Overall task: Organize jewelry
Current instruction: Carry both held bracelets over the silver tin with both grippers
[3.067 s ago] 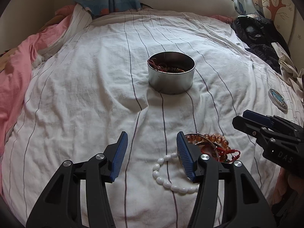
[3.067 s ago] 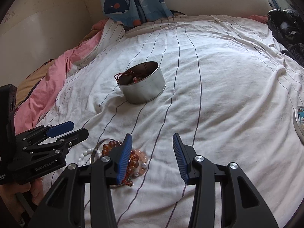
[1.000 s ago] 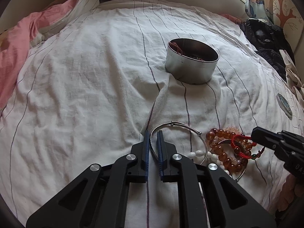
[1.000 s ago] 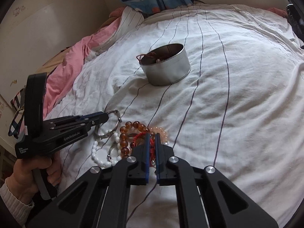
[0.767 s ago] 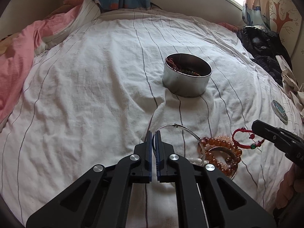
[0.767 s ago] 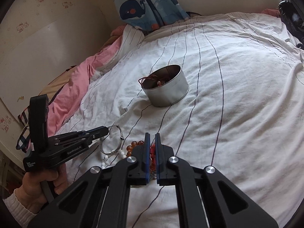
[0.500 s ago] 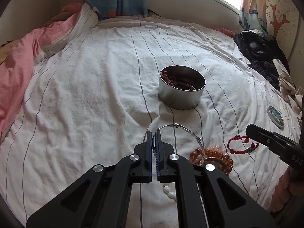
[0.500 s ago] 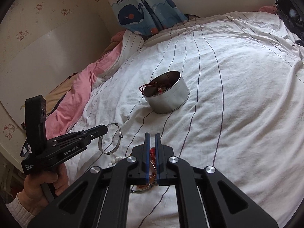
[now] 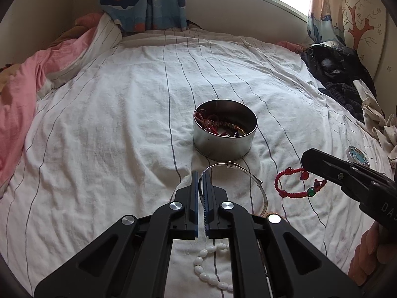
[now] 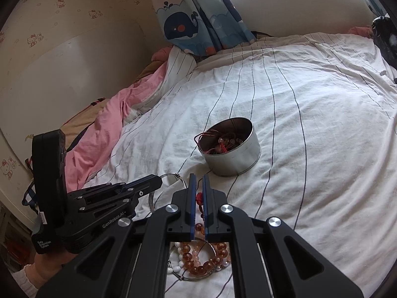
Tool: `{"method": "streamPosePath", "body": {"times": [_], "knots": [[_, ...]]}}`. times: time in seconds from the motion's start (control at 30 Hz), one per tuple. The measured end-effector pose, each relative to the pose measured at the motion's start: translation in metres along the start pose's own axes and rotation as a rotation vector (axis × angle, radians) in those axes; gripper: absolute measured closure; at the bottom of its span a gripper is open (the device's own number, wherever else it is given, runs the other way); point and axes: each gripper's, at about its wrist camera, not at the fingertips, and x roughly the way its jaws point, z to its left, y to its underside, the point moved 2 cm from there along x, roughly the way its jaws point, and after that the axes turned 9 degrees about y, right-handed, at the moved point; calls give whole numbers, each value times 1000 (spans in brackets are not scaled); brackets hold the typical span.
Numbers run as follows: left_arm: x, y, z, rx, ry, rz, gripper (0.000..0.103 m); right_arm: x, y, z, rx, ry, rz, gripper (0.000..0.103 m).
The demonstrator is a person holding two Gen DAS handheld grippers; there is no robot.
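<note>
We see a shiny metal tin (image 9: 224, 134) on wrinkled striped cotton-like sheet (image 9: 111, 124), a polished metal bangle (image 9: 244, 173), glossy amber beads (image 10: 198, 267), perhaps glass, and matt black plastic grippers.

The metal tin (image 9: 224, 134) stands on the bed (image 9: 99, 129), with tangled bracelets (image 9: 218, 125) inside it. Nearer than the tin, the left tongs (image 9: 201, 182) grip a wire bangle (image 9: 238, 173); right of that, the right tongs (image 9: 306, 159) hold a cord bracelet (image 9: 296, 182). Nearer still, a white bead bracelet (image 9: 211, 270) lies on the bed.
</note>
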Motion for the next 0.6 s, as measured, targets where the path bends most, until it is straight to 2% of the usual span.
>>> {"method": "streamPosePath", "body": {"times": [0.6], "knots": [[8,-14,1,21,-3,-22,100,14,-11,-4,13,9,-14,97]]}}
